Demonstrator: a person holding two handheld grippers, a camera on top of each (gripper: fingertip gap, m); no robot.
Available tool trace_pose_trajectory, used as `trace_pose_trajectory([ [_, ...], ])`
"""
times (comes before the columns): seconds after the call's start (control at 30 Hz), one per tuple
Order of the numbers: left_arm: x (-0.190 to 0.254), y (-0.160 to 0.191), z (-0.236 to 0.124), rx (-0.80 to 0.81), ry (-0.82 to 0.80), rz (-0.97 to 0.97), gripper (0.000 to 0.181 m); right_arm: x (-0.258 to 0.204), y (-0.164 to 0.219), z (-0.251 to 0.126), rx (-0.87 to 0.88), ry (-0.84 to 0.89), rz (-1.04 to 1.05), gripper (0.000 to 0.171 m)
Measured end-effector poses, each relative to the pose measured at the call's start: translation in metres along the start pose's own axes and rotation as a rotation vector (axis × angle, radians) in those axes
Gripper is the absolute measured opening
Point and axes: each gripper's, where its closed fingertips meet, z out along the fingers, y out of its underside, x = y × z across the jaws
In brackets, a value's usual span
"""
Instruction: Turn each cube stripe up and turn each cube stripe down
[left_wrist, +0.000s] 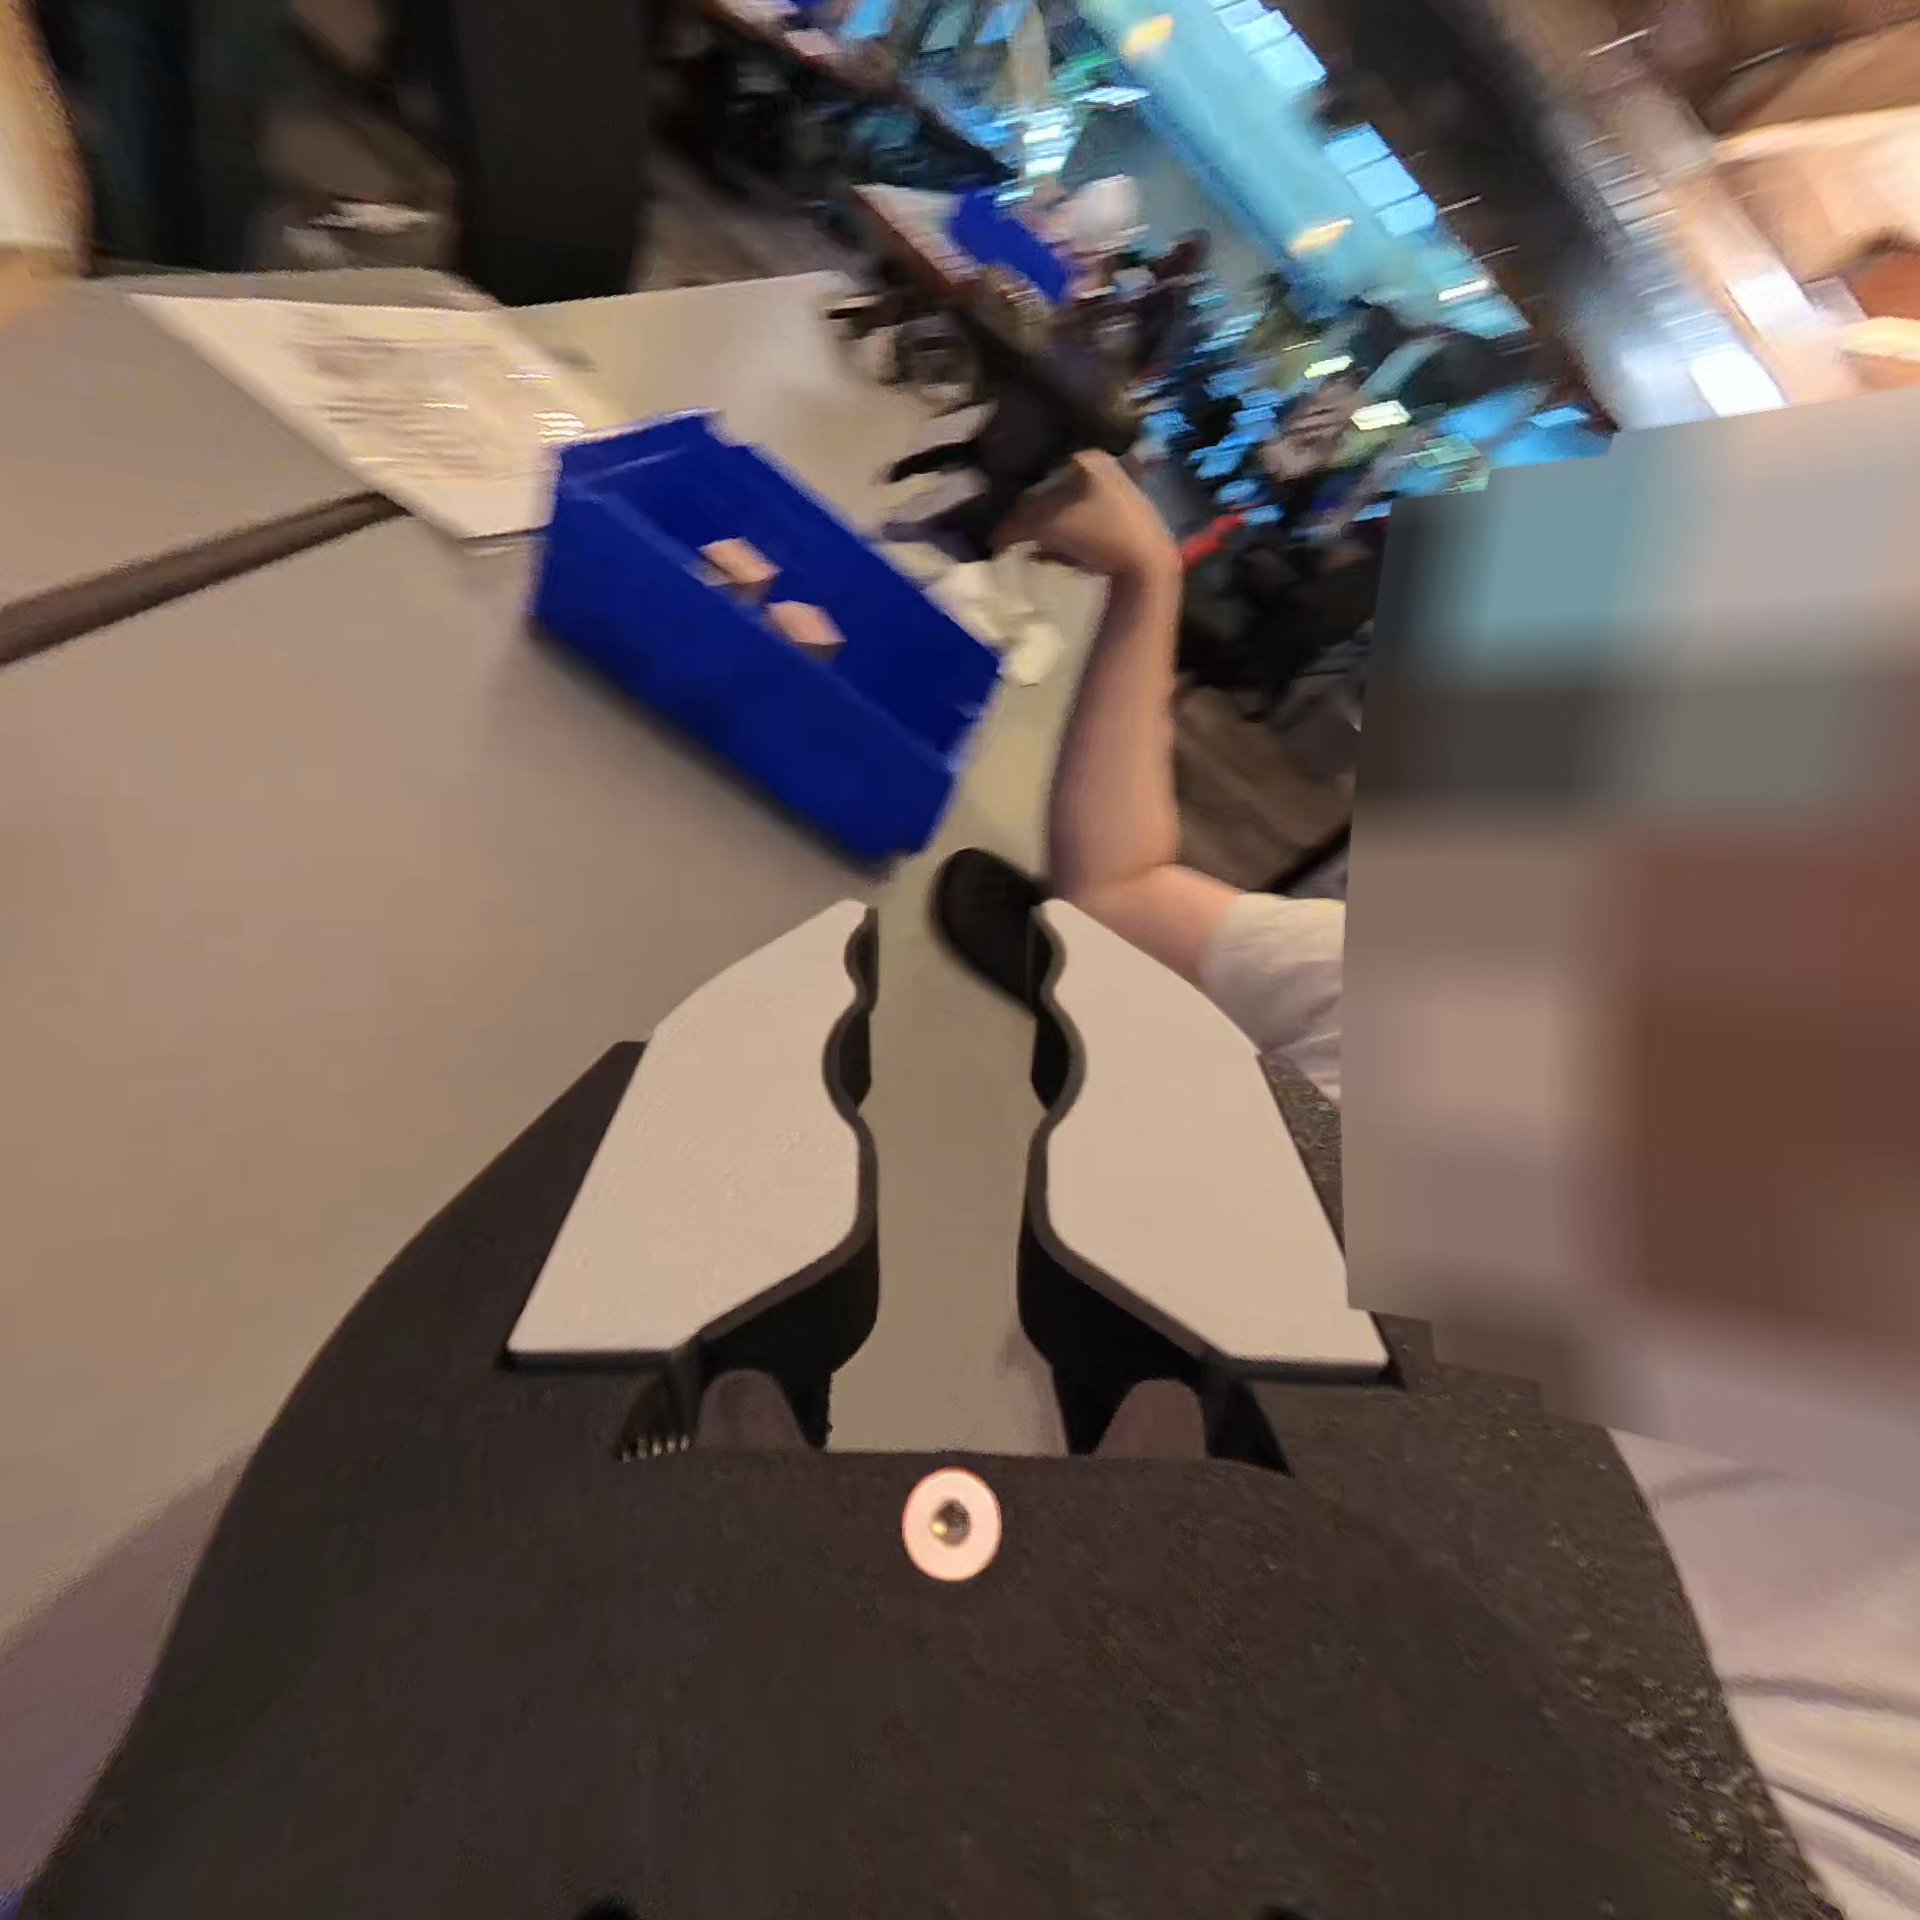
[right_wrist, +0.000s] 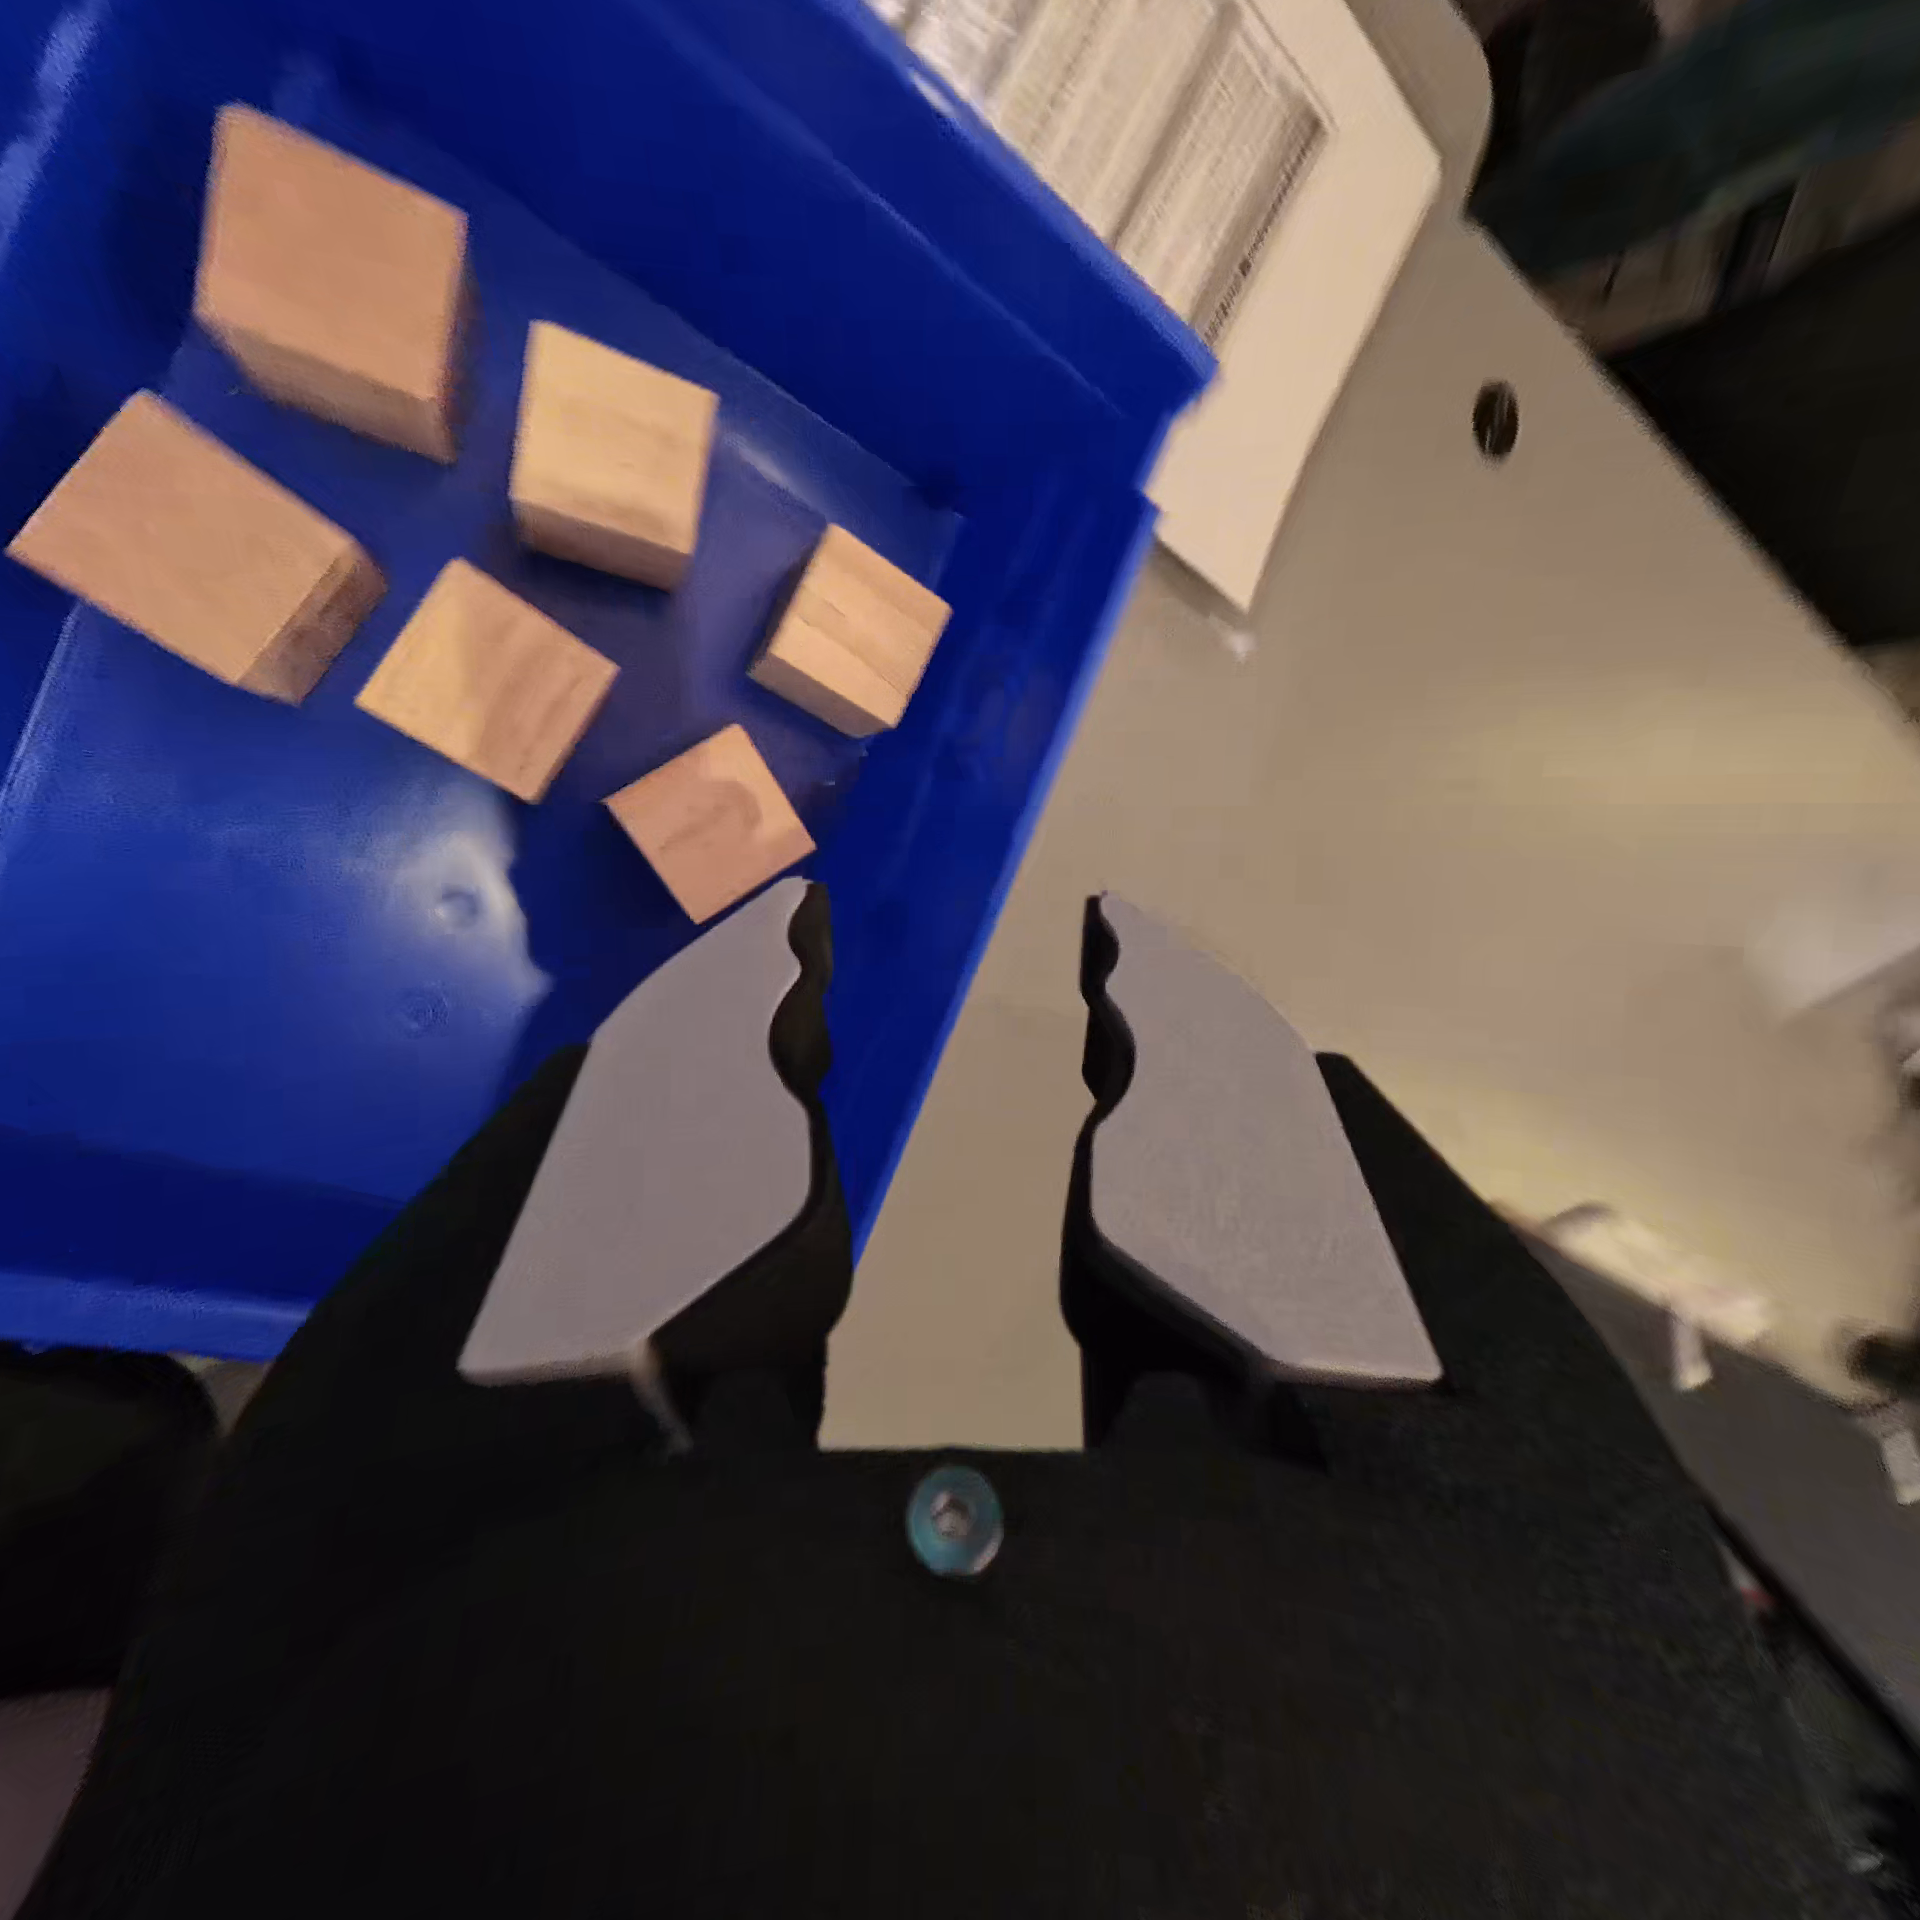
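Several plain wooden cubes (right_wrist: 488, 675) lie loose on the floor of a blue plastic bin (right_wrist: 260, 987); no stripe shows on any visible face. My right gripper (right_wrist: 951, 904) is open and empty, held above the bin's right wall, its left finger over the bin near one cube (right_wrist: 712, 816). In the left wrist view the blue bin (left_wrist: 665, 707) sits farther off on the grey table (left_wrist: 312, 935), with two cubes (left_wrist: 774, 597) visible inside. My left gripper (left_wrist: 956, 914) is open and empty, held off the bin near the table's edge.
A printed paper sheet (left_wrist: 416, 384) lies on the table behind the bin; it also shows in the right wrist view (right_wrist: 1247, 312). A person's raised arm (left_wrist: 1112, 727) holds a dark device beyond the table edge. A dark seam (left_wrist: 187, 571) crosses the table.
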Motion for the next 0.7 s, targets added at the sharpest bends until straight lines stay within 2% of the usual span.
trace_pose_trajectory([
  [0.1,-0.035,-0.010,-0.057,0.068,-0.373,0.087,0.023,0.012,0.018,0.022,-0.065,-0.060,0.188,0.051],
  [0.2,-0.078,-0.017,-0.146,0.166,-0.852,0.121,0.029,0.005,0.025,0.043,-0.095,-0.172,0.270,0.052],
  [0.3,-0.102,0.001,-0.219,0.188,-1.137,0.056,0.040,0.000,0.038,0.061,-0.184,-0.198,0.298,0.045],
  [0.43,-0.136,0.056,-0.292,0.095,-1.389,-0.186,0.063,-0.008,0.046,0.079,-0.258,-0.249,0.345,0.044],
  [0.5,-0.149,0.080,-0.315,0.034,-1.469,-0.270,0.068,-0.016,0.044,0.084,-0.267,-0.303,0.370,0.033],
  [0.57,-0.160,0.099,-0.326,-0.032,-1.505,-0.340,0.067,-0.027,0.039,0.085,-0.266,-0.383,0.389,0.010],
  [0.7,-0.181,0.122,-0.321,-0.127,-1.470,-0.427,0.060,-0.028,0.038,0.085,-0.269,-0.392,0.417,0.008],
])
